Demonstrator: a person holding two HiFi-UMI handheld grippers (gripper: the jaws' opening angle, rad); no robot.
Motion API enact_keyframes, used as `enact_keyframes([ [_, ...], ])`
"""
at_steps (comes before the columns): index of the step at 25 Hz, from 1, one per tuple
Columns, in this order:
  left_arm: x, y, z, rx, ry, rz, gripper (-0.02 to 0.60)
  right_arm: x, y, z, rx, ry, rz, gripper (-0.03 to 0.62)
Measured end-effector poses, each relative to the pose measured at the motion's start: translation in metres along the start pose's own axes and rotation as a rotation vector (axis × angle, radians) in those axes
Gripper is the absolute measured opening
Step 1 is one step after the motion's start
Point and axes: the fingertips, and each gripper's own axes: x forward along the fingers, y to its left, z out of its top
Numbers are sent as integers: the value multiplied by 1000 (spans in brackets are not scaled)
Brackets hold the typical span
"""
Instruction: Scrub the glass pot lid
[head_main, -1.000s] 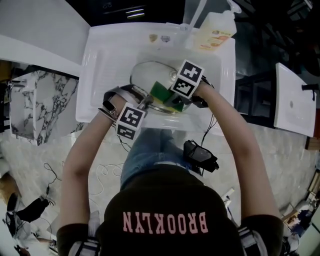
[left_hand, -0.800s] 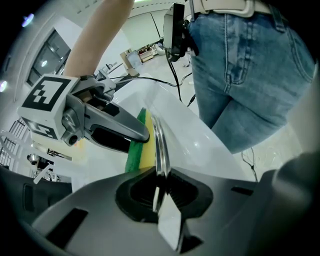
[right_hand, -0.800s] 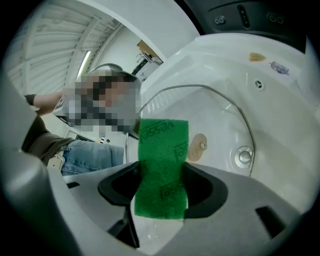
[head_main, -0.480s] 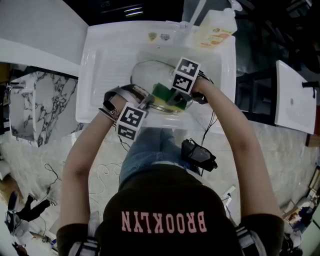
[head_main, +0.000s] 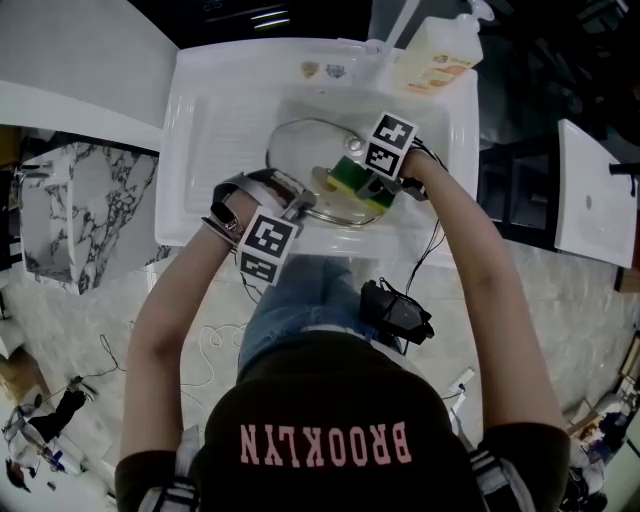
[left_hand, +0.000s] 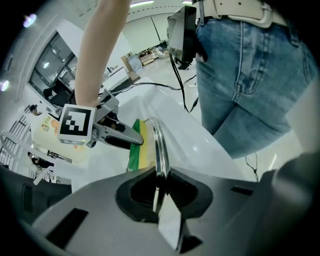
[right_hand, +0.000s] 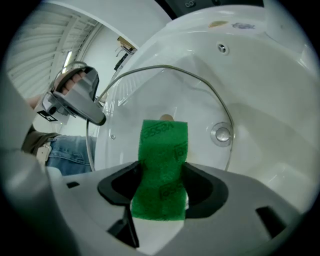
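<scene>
The glass pot lid stands tilted in the white sink. My left gripper is shut on its metal rim at the near edge. In the left gripper view the lid runs edge-on into the jaws of the left gripper. My right gripper is shut on a green and yellow sponge pressed against the lid. In the right gripper view the sponge sticks out of the right gripper with its green side up, touching the glass lid.
A soap bottle stands at the sink's back right rim beside the tap. The drain shows through the glass. A white counter lies to the left and a marble surface below it.
My right gripper has slid the sponge a little to the right across the lid. The left gripper keeps its hold on the rim.
</scene>
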Motion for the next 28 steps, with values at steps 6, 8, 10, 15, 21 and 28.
enact_keyframes([
  [6, 0, 1, 0, -3, -5, 3, 35, 0, -18, -1, 28, -37, -69, 253],
  [8, 0, 0, 0, 0, -2, 0, 35, -5, -15, 2, 24, -50, -86, 255],
  [10, 0, 0, 0, 2, 3, 0, 35, -15, -9, 6, 18, -82, -92, 256],
  [15, 1, 0, 1, 0, 11, 3, 35, -43, 20, 28, 38, -236, -14, 258],
  [21, 1, 1, 0, 14, 35, 17, 34, -53, 53, 59, 121, -354, 149, 259],
  [28, 1, -1, 0, 8, 37, -27, 35, -26, 75, 83, 110, -252, 212, 259],
])
